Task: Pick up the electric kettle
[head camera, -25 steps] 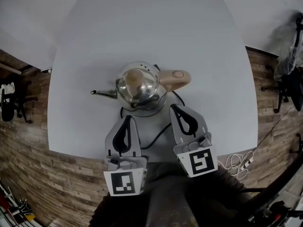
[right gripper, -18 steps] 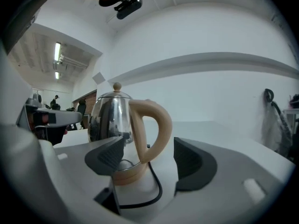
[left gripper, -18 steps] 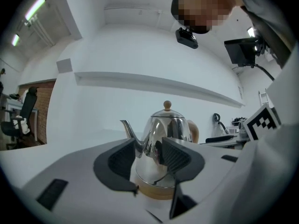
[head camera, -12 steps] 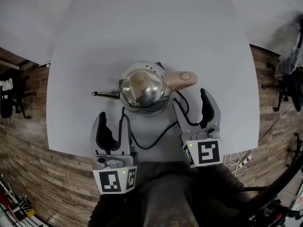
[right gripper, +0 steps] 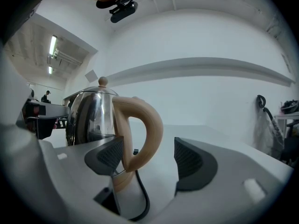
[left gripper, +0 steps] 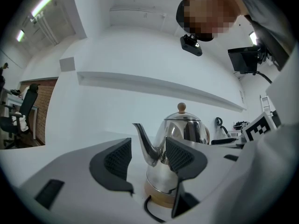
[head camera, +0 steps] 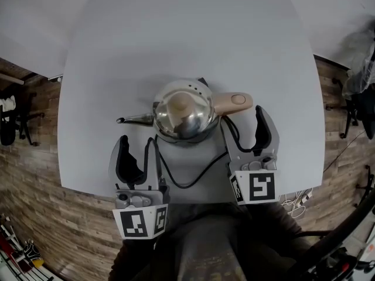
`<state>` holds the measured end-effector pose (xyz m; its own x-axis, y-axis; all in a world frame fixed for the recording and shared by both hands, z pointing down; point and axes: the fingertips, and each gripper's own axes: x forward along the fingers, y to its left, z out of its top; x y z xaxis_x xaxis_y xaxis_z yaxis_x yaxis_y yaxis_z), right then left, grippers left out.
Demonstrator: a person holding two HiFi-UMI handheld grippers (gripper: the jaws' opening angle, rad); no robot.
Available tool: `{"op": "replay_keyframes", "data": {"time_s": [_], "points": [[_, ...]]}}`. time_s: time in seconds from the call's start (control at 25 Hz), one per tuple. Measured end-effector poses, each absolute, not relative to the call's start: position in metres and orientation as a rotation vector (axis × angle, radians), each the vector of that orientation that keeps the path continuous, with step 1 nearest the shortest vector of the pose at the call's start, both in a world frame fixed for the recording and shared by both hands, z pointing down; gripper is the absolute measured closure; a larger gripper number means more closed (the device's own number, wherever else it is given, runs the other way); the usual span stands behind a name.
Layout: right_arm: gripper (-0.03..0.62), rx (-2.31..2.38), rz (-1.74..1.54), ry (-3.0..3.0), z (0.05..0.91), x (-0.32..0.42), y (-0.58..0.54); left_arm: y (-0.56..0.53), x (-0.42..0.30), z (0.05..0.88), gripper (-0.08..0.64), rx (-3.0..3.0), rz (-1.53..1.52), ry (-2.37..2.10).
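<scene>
Two just-opened, empty tools face the electric kettle point(head camera: 183, 111): left tool point(head camera: 136, 143) near its spout point(head camera: 132, 120), right tool point(head camera: 242, 119) by its handle point(head camera: 232, 102).

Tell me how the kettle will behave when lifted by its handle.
The kettle is polished metal, so likely rigid but slippery; its tan handle looks the surer grip. Held from that side, it may tilt toward its spout. The cord probably stays with the base.

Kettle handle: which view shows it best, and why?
Right gripper view: the handle appears side-on and close, its whole loop visible. The head view shows only its top; the left gripper view shows just a sliver behind the kettle body.
</scene>
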<state>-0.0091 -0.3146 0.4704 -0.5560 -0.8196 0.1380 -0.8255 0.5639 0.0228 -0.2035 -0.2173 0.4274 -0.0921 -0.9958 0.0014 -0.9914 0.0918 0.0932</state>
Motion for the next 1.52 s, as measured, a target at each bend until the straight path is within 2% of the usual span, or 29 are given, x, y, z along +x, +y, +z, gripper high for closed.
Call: {"op": "replay_keyframes", "data": {"time_s": [1.52], "points": [[0.285,1.45,-0.057,-2.603,0.47,-0.014,-0.373,-0.284,-0.227,0.411,0.348,2.143,-0.214,-2.249]]}}
